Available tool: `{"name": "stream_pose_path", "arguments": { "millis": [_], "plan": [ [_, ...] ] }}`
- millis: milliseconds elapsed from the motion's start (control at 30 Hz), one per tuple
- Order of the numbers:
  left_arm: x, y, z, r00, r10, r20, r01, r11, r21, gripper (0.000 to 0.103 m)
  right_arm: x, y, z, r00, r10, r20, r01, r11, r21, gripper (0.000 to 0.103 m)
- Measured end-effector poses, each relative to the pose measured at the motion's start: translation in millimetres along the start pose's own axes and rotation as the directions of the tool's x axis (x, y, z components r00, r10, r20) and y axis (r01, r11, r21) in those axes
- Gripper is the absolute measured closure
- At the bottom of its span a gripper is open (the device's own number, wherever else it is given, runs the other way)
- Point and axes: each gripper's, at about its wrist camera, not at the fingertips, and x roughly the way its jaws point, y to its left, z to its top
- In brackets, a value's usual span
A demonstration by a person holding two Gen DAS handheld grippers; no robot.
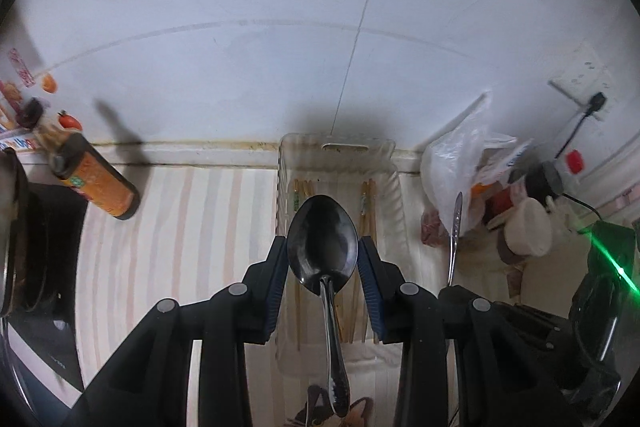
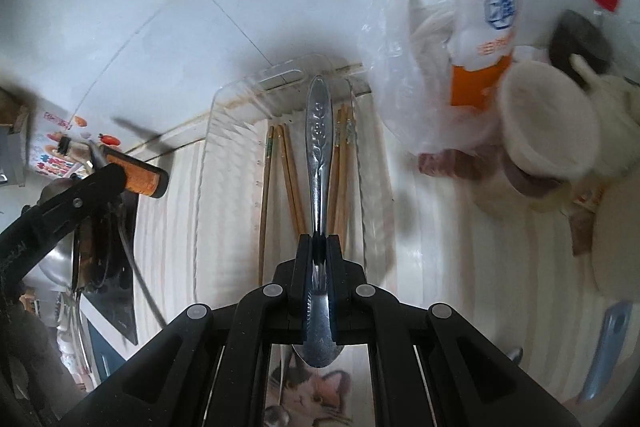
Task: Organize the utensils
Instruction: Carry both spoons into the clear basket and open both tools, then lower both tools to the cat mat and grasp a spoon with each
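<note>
My left gripper [image 1: 322, 255] is shut on a large steel spoon [image 1: 322, 247], its pads against the two sides of the bowl, with the handle hanging toward the camera. It hovers over a clear plastic tray [image 1: 338, 146] that holds several wooden chopsticks [image 1: 297, 199]. My right gripper [image 2: 319, 247] is shut on a second steel spoon [image 2: 319, 131] near its bowl end, with the embossed handle pointing forward over the same tray [image 2: 280, 75] and chopsticks [image 2: 290, 171]. That handle also shows in the left wrist view [image 1: 456, 223].
An orange bottle [image 1: 96, 179] lies left of the tray on the striped cloth. A plastic bag [image 1: 460, 163], a white cup [image 2: 548, 123] and jars crowd the right. A dark pan [image 1: 36, 247] is at the far left. A blue utensil [image 2: 604, 351] lies lower right.
</note>
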Motion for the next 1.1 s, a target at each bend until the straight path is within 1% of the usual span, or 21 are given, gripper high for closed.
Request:
{"name": "stream_pose_path", "arguments": {
  "millis": [100, 167, 233, 333, 367, 400, 433, 467, 500, 533, 567, 600, 633, 667, 700, 767, 833, 900, 933, 967, 1100],
  "plan": [
    [21.0, 1.4, 7.2, 0.999, 0.004, -0.041, -0.004, 1.000, -0.010, 0.071, 18.3, 1.4, 9.8, 0.999, -0.001, -0.033, 0.001, 1.000, -0.001, 0.097],
    [33.2, 1.3, 10.1, 0.997, 0.000, -0.074, 0.000, 1.000, -0.005, 0.070, 30.3, 3.2, 15.1, 0.998, 0.009, -0.070, -0.010, 1.000, -0.008, 0.096],
    [40.2, 1.1, 10.6, 0.994, 0.017, -0.107, -0.018, 1.000, -0.004, 0.070, 41.2, 2.9, 18.6, 0.994, 0.013, -0.109, -0.014, 1.000, -0.005, 0.096],
    [36.8, 3.7, 3.6, 0.995, 0.038, -0.094, -0.038, 0.999, -0.005, 0.070, 40.6, 4.2, 16.1, 0.994, -0.007, -0.108, 0.004, 1.000, -0.028, 0.093],
    [33.2, 5.6, 0.5, 0.995, 0.049, -0.085, -0.050, 0.999, -0.009, 0.068, 38.4, 2.7, 13.7, 0.994, -0.010, -0.105, 0.007, 1.000, -0.027, 0.088],
    [30.4, 7.9, -2.0, 0.995, 0.059, -0.077, -0.060, 0.998, -0.015, 0.065, 34.7, -0.1, 10.3, 0.995, -0.013, -0.099, 0.011, 1.000, -0.021, 0.084],
    [25.6, 10.6, -5.9, 0.995, 0.075, -0.066, -0.076, 0.997, -0.018, 0.058, 29.4, -3.2, 7.2, 0.996, -0.012, -0.091, 0.010, 1.000, -0.013, 0.078],
    [20.2, 13.6, -9.3, 0.994, 0.088, -0.062, -0.090, 0.996, -0.019, 0.050, 23.4, -6.0, 3.8, 0.997, -0.014, -0.080, 0.014, 1.000, -0.011, 0.074],
    [13.2, 17.2, -14.9, 0.993, 0.107, -0.041, -0.108, 0.994, -0.026, 0.046, 14.8, -10.0, -1.1, 0.998, -0.027, -0.062, 0.026, 1.000, -0.011, 0.073],
    [6.6, 21.6, -21.3, 0.992, 0.122, -0.025, -0.123, 0.992, -0.034, 0.038, 7.3, -15.1, -5.9, 0.998, -0.034, -0.047, 0.034, 0.999, -0.005, 0.070],
    [1.2, 25.7, -27.1, 0.992, 0.129, -0.013, -0.129, 0.991, -0.044, 0.037, -0.6, -20.9, -11.6, 0.999, -0.039, -0.032, 0.039, 0.999, 0.005, 0.066],
    [-4.3, 30.6, -34.6, 0.991, 0.137, -0.001, -0.137, 0.989, -0.057, 0.037, -10.1, -29.3, -19.2, 0.999, -0.044, -0.019, 0.044, 0.999, 0.020, 0.064],
    [-8.4, 34.7, -42.9, 0.990, 0.143, 0.007, -0.142, 0.988, -0.065, 0.031, -18.0, -37.0, -27.1, 0.999, -0.047, -0.009, 0.047, 0.998, 0.033, 0.061],
    [-11.4, 38.5, -50.4, 0.989, 0.149, 0.011, -0.148, 0.986, -0.071, 0.021, -23.0, -43.1, -33.7, 0.999, -0.051, 0.000, 0.051, 0.998, 0.042, 0.060],
    [-14.2, 42.7, -59.3, 0.987, 0.160, 0.018, -0.158, 0.984, -0.080, 0.017, -30.6, -51.7, -43.8, 0.998, -0.057, 0.011, 0.056, 0.997, 0.056, 0.059],
    [-17.5, 50.4, -78.4, 0.984, 0.178, 0.023, -0.175, 0.980, -0.094, 0.003, -40.7, -66.2, -61.4, 0.997, -0.070, 0.018, 0.069, 0.995, 0.073, 0.059],
    [-15.4, 55.3, -95.1, 0.982, 0.189, 0.007, -0.187, 0.978, -0.093, 0.000, -49.5, -82.8, -81.8, 0.996, -0.085, 0.021, 0.083, 0.991, 0.102, 0.058],
    [-8.8, 56.9, -112.6, 0.979, 0.205, -0.025, -0.206, 0.976, -0.071, 0.000, -55.6, -98.6, -102.4, 0.995, -0.101, 0.020, 0.098, 0.987, 0.124, 0.052],
    [-4.8, 57.1, -122.5, 0.975, 0.218, -0.043, -0.220, 0.974, -0.059, 0.000, -57.5, -105.5, -112.0, 0.993, -0.113, 0.019, 0.109, 0.985, 0.134, 0.046],
    [-1.5, 57.5, -131.9, 0.973, 0.222, -0.060, -0.225, 0.973, -0.052, 0.000, -58.9, -112.3, -120.8, 0.992, -0.123, 0.016, 0.119, 0.982, 0.145, 0.045],
    [13.3, 57.9, -175.0, 0.962, 0.235, -0.136, -0.243, 0.969, -0.040, 0.000, -46.5, -143.4, -164.6, 0.986, -0.152, -0.065, 0.162, 0.965, 0.204, 0.045]
  ]
}}
